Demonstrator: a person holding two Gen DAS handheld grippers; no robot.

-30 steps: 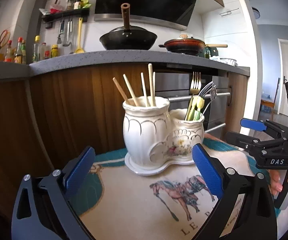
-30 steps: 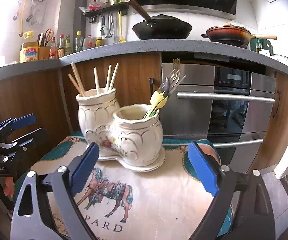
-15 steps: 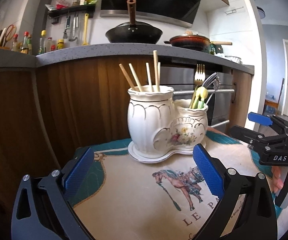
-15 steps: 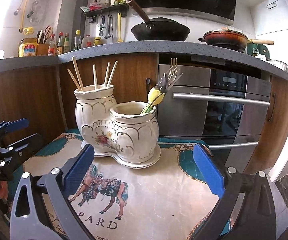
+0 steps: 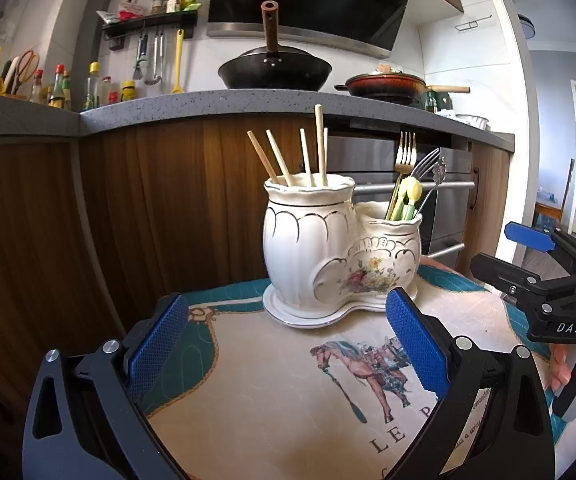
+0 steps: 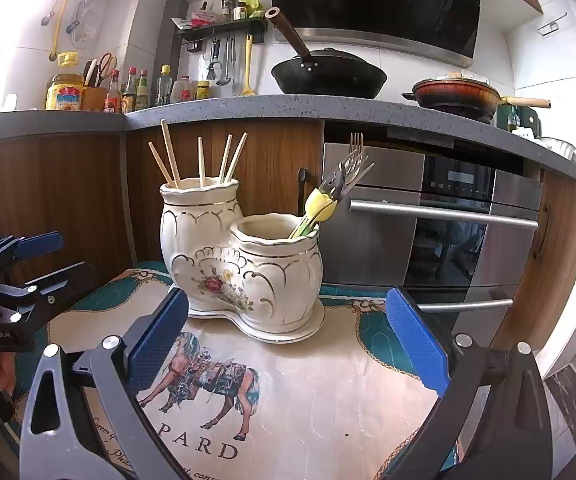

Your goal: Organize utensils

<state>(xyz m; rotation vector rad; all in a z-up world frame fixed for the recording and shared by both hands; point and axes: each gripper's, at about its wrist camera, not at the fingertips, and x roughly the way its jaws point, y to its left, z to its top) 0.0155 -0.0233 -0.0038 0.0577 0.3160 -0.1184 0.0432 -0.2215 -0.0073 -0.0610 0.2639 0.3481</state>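
A grey counter [image 6: 223, 106] is seen running across the far side, with wooden cabinet fronts [image 5: 147, 208] beneath it and a steel oven [image 6: 428, 220] set in at the right. On the counter a black wok [image 5: 275, 68] is parked, and a red pan [image 6: 456, 94] is sat just right of it. Nearer, a printed cloth [image 6: 308, 392] with a horse motif and teal border is spread over the table. At the far end of that cloth the white ceramic holder [image 5: 336, 256] is stood, a double pot on one shared base: the taller compartment is on the left, the shorter on the right. The left gripper [image 5: 288, 340] is held low over the near cloth, its blue pads [image 5: 416, 344] spread wide and nothing caught between them; the holder is lined up in the gap, well beyond the tips. The right gripper [image 6: 288, 340] is likewise released, pads [image 6: 416, 344] parted, nothing clasped, the holder framed between them but untouched. Each gripper is glimpsed at the edge of the other's view. Pale chopsticks [image 5: 300, 156] are fanned upright out of the taller compartment. Forks [image 6: 350, 168] and yellow-green handled pieces [image 5: 406, 200] are leaned in the shorter compartment, tilted to the right
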